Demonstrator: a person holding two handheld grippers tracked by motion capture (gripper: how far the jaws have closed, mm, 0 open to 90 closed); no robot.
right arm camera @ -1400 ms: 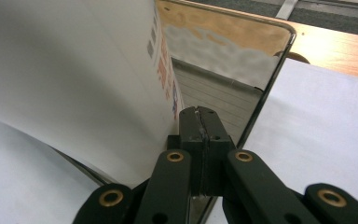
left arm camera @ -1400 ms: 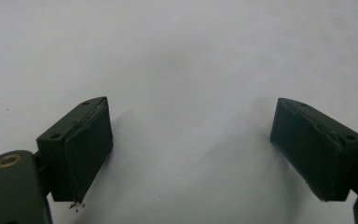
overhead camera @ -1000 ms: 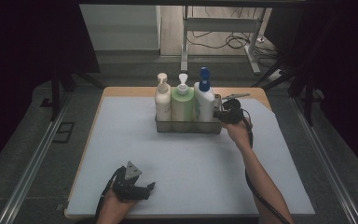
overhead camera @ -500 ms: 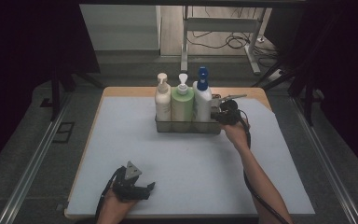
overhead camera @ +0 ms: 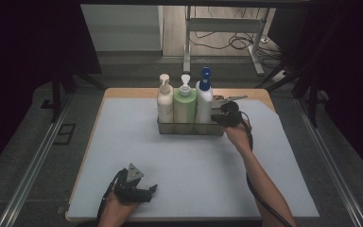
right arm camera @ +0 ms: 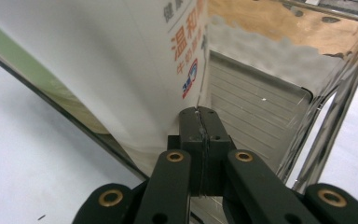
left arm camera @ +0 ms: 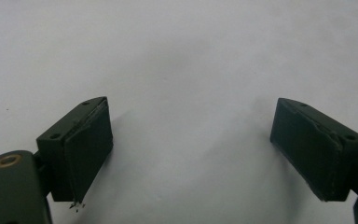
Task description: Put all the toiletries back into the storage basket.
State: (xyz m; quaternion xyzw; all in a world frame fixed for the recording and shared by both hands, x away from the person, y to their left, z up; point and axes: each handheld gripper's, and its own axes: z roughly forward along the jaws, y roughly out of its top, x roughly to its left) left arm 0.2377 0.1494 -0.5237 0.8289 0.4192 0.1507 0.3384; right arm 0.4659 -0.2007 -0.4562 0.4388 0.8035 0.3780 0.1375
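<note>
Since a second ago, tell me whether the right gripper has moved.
No. In the high view the right gripper sits at the same spot against the right end of the metal rack, beside the blue-capped bottle, jaws shut.

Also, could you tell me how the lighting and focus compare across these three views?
High view: dim, dark surroundings, the white table mat evenly lit. Left gripper view: bright mat, soft shadows beside the open tongs. Right gripper view: the white pump bottle looms close and soft, the shiny metal caddy mirrors its surroundings.
</note>
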